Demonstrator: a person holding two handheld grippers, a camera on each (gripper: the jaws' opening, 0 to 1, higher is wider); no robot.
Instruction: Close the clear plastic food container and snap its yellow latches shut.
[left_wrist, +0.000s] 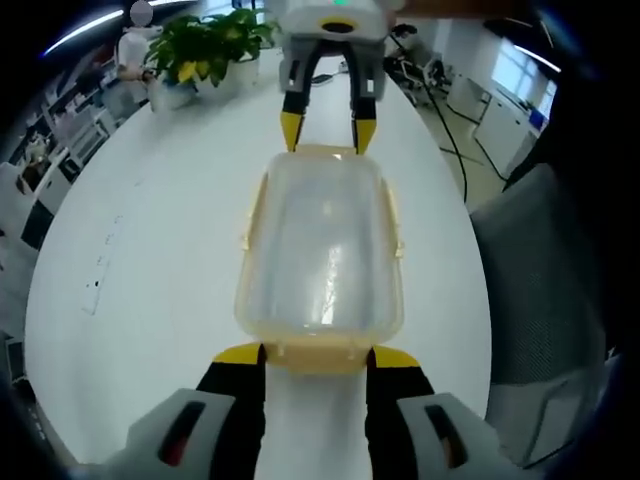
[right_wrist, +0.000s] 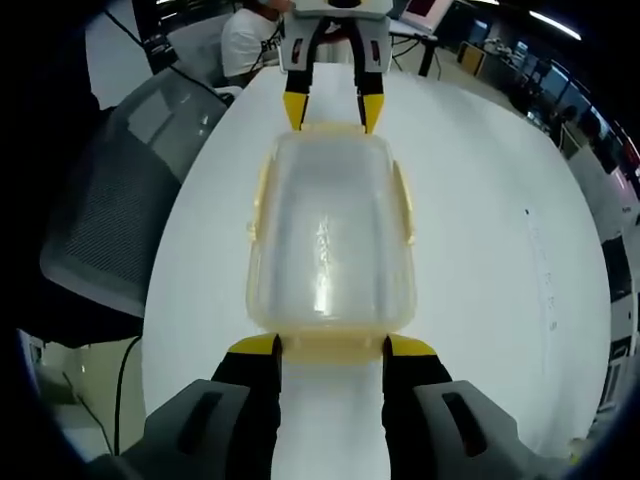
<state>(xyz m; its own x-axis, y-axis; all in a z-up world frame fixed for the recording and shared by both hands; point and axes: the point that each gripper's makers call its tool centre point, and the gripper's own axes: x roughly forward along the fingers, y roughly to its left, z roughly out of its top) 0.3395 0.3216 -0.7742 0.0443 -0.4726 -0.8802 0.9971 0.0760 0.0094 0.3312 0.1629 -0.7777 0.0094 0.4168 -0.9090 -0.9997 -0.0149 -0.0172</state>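
Observation:
A clear plastic container (left_wrist: 322, 250) with a pale yellow rim and its lid on lies lengthwise on the white table (left_wrist: 150, 260). Small yellow latches (left_wrist: 248, 235) stick out along its long sides. My left gripper (left_wrist: 318, 358) is open, with its yellow-tipped jaws flanking the near end latch (left_wrist: 318, 352). My right gripper (left_wrist: 327, 132) is open at the far end, its tips at the container's corners. In the right gripper view the same container (right_wrist: 330, 240) lies between the right gripper (right_wrist: 330, 348) and the left gripper (right_wrist: 328, 112), each straddling one end.
A potted plant (left_wrist: 210, 45) stands at the table's far end. A grey mesh chair (left_wrist: 560, 300) is beside the table edge, also seen as the chair (right_wrist: 120, 200). A person in a white shirt (right_wrist: 245, 40) sits beyond the table. Cables (left_wrist: 450, 140) trail off the table.

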